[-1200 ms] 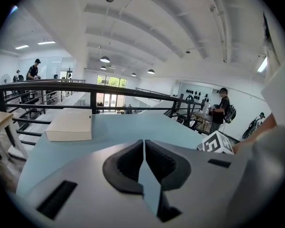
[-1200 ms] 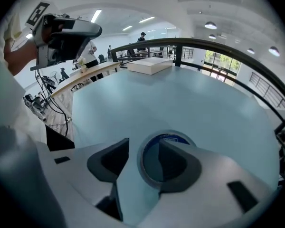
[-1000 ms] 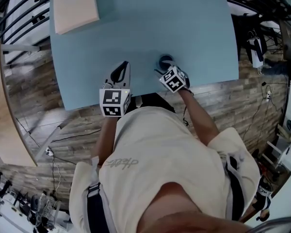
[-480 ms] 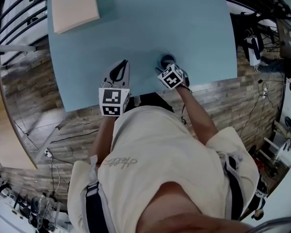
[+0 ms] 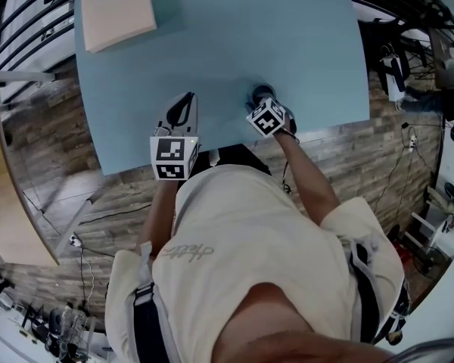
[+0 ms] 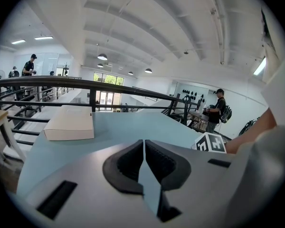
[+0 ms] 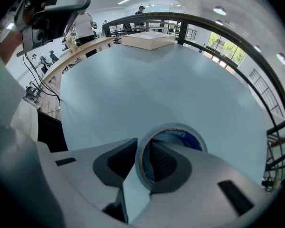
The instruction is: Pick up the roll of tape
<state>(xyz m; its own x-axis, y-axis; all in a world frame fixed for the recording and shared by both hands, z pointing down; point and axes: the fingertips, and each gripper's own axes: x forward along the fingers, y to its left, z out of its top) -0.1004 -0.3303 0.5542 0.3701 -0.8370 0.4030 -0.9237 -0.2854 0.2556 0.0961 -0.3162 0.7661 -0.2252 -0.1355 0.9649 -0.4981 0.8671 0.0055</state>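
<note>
The roll of tape [image 7: 176,131], pale with a blue inner core, lies flat on the light blue table [image 5: 234,36] near its front edge. In the head view the roll of tape [image 5: 260,92] peeks out just beyond my right gripper [image 5: 259,104]. That right gripper [image 7: 143,156] points steeply down, one jaw inside the ring and one outside. Its jaws are closing, and the pads meet the roll's wall. My left gripper [image 5: 186,104] hovers over the table to the left, apart from the tape. The left gripper [image 6: 144,148] is shut with nothing in it.
A flat beige box [image 5: 117,7] lies at the table's far left corner, seen also as the box [image 6: 70,122] ahead of the left gripper. A dark railing [image 6: 85,84] runs past the table's far side. People stand in the room beyond.
My right gripper has tipped a little steeper over the tape without travelling. The left gripper has hardly shifted.
</note>
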